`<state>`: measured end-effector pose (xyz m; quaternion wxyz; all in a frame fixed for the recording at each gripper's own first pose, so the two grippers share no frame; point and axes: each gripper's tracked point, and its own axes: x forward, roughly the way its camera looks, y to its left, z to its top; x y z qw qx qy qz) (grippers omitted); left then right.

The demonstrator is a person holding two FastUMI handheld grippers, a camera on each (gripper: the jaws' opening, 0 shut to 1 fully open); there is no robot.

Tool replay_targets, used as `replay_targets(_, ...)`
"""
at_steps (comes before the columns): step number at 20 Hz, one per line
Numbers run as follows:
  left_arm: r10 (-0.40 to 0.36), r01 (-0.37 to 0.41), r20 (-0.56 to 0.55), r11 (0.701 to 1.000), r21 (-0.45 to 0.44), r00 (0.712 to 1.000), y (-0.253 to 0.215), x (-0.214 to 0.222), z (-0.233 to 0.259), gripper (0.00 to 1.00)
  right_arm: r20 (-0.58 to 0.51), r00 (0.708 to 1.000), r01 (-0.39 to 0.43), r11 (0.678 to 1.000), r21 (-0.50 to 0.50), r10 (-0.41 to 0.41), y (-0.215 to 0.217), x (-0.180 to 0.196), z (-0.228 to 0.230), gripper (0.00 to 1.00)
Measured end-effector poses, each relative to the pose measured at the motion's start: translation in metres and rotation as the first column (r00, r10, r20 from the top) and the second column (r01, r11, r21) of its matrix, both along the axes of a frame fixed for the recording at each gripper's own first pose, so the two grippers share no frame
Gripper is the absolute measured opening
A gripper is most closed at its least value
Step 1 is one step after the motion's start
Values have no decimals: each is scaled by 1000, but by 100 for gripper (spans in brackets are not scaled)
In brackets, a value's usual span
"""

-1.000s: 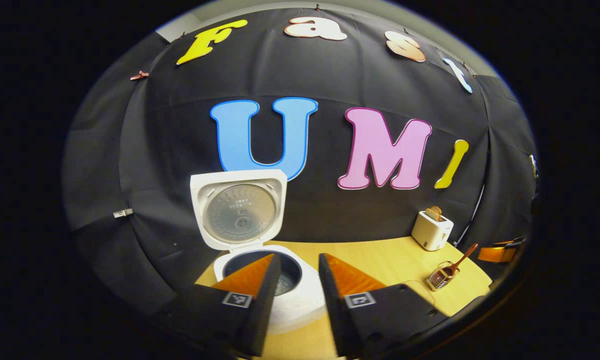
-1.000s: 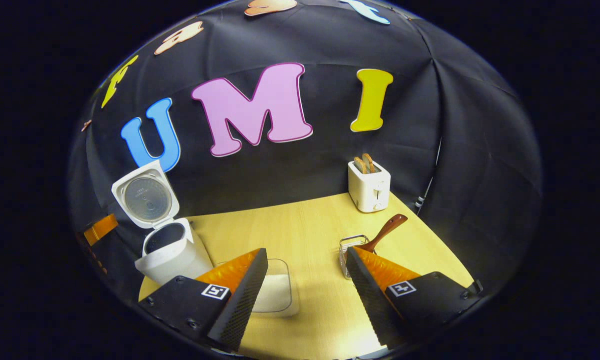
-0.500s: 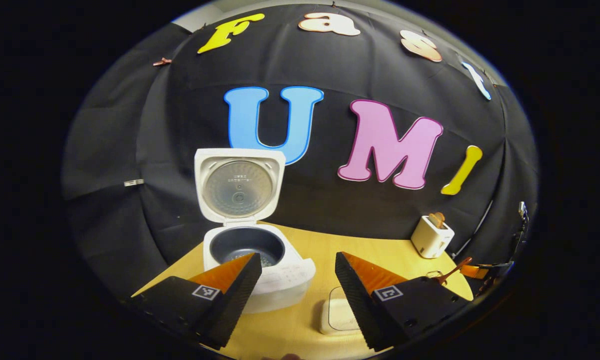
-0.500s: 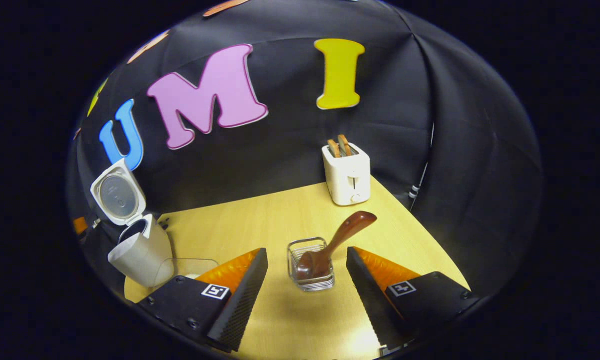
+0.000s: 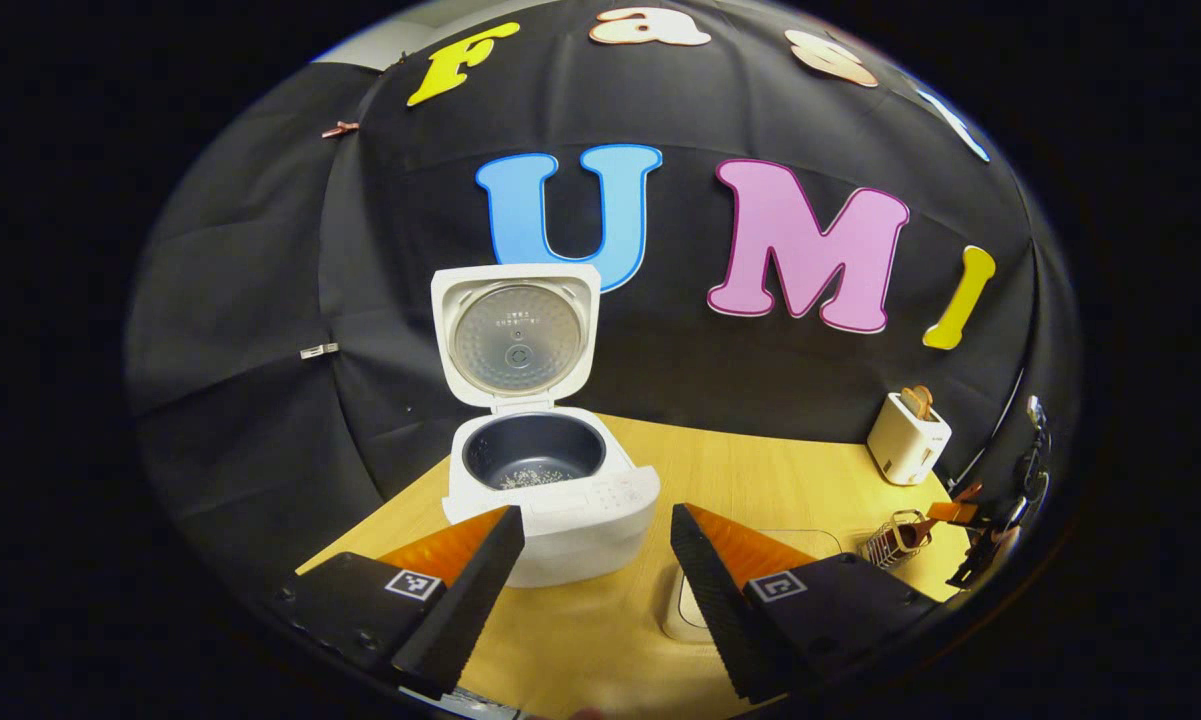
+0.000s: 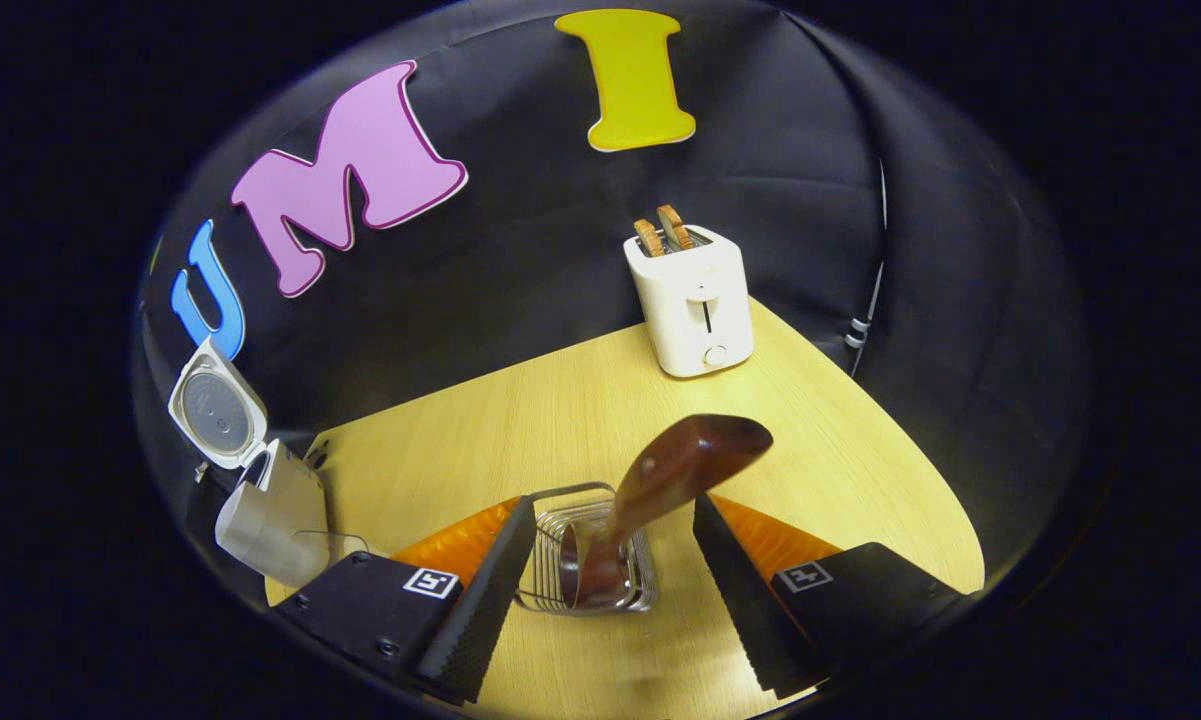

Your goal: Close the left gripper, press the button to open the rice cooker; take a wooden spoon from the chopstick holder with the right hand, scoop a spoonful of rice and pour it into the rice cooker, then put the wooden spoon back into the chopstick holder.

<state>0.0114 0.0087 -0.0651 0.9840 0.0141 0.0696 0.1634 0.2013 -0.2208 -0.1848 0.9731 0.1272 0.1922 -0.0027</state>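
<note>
Now, spoon: the wooden spoon (image 6: 660,490) stands bowl-down in the wire holder (image 6: 585,555) on the surface (image 6: 520,420), handle leaning up and away toward the toaster (image 6: 690,300).
Right gripper: the right gripper (image 6: 605,590) is spread wide, grasping nothing; the holder and the spoon's lower shaft sit between its fingers (image 6: 480,590), with a visible gap on each side.
Left gripper: the left gripper (image 5: 595,590) is also released, its fingers apart and holding nothing, hanging in front of the cooker (image 5: 550,490).
Cooker: lid up, dark pot exposed, a few pale grains on its bottom.
Handling: the spoon is probably light and rigid, and its glossy finish may be slick, so a firm squeeze should do no harm.
Where to hold: I judge the mid-shaft above the holder's rim is best; lower, the fingers would foul the wire; at the broad end, the bowl would swing.
Holder: thin wire, likely light, so it may tip or lift if the spoon drags against it on the way out.
Hidden: the spoon's bowl is blurred behind the wires, and its depth is hard to make out.
Cut off: a clear container (image 5: 760,560) sits partly behind the left gripper's finger in the left gripper view; I cannot see its contents.
Edge: in the left gripper view the holder and the other gripper appear small and distorted at the far right rim.
</note>
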Motion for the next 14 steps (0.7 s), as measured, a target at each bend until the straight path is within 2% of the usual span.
replay_targets(4,-9,10,-46,999,35,999,-11,-1,-10,95,2,1000,6,999,31,-6,-2,25,-7,99)
replay_targets(6,-17,20,-60,998,51,998,-16,-3,-13,95,17,1000,16,998,63,-17,-3,38,-6,95)
replay_targets(8,-33,37,-73,998,43,997,-26,-1,-18,96,25,999,24,997,77,-26,-5,43,-6,55)
replay_targets(11,-43,46,-89,999,29,995,-33,1,-25,95,16,1000,9,997,73,-11,1,43,-6,51)
replay_targets(12,-49,50,-94,999,18,994,-35,2,-29,95,15,1000,12,997,72,-13,1,43,-6,25)
replay_targets(13,-53,53,-99,999,-4,994,-37,3,-32,95,9,1000,12,997,74,-13,2,42,-5,14)
replay_targets(14,-58,56,-99,998,-28,993,-38,4,-34,95,5,1000,5,996,84,-5,5,47,-9,13)
